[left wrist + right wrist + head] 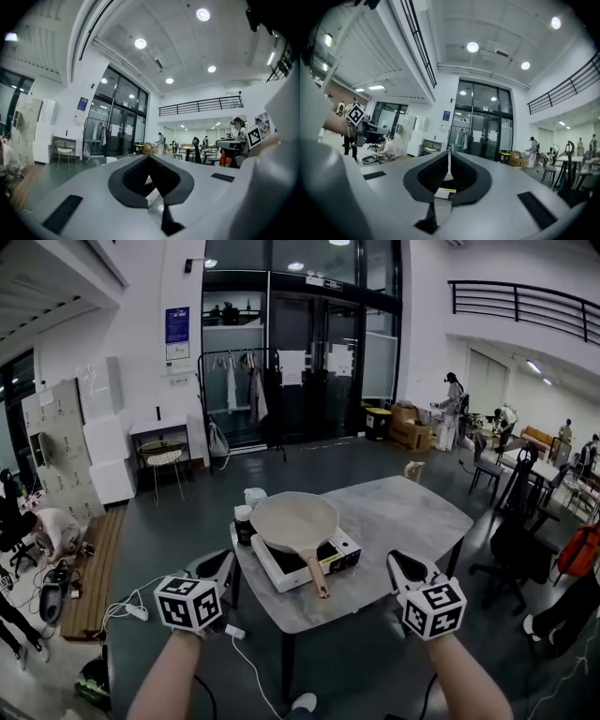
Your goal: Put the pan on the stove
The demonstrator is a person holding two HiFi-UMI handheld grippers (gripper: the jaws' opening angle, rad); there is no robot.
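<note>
A cream pan with a wooden handle rests on the white portable stove, which stands on the grey marble table. My left gripper hovers at the table's near left corner, apart from the stove. My right gripper hangs off the near right edge. Both are shut with nothing between their jaws. In the left gripper view the left gripper points level across the hall, jaws together. The right gripper does likewise in its own view. Neither gripper view shows the pan.
A dark jar and a white cup stand behind the stove at the table's left. A power strip and a white cable lie on the floor. A black office chair stands to the right.
</note>
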